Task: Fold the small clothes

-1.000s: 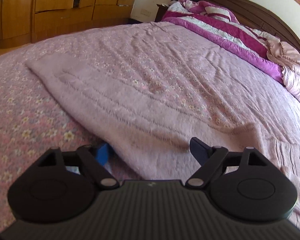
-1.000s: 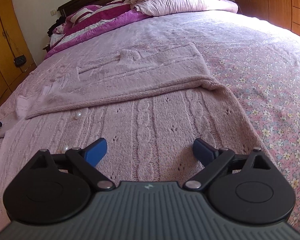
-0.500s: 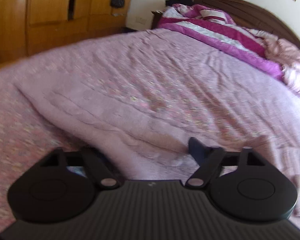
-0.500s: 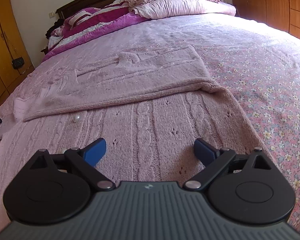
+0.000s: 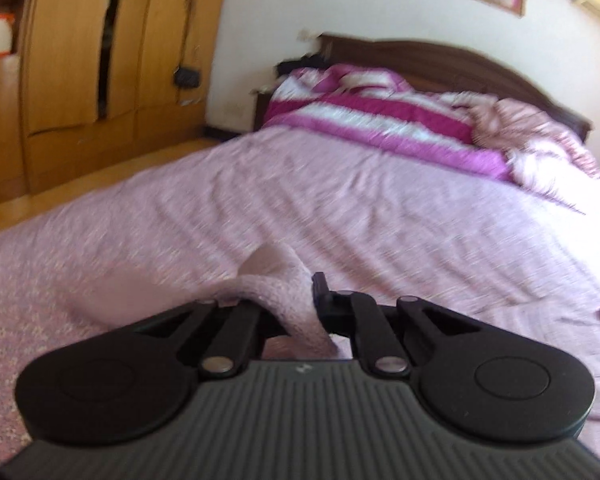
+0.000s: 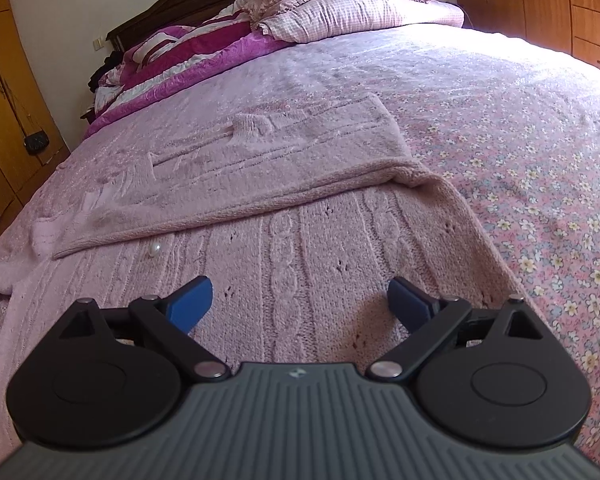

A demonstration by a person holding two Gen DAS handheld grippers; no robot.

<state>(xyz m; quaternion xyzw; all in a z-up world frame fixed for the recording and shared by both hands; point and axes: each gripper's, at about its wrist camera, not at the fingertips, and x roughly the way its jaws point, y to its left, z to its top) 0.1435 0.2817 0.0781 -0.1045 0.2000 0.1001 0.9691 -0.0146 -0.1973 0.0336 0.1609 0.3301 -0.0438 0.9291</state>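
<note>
Left gripper (image 5: 300,304) has just clamped shut on a bunched fold of the pink sweater (image 6: 300,240), lifted off the bed (image 6: 500,120). Right gripper (image 6: 300,300) hovers wide open over the cable-knit panel at 6 o'clock, sleeve folded across at 12.

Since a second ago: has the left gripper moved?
Yes. The left gripper, shut on the pink sweater, has risen and tilted up: the headboard sits lower in its view, with wall above it.
</note>
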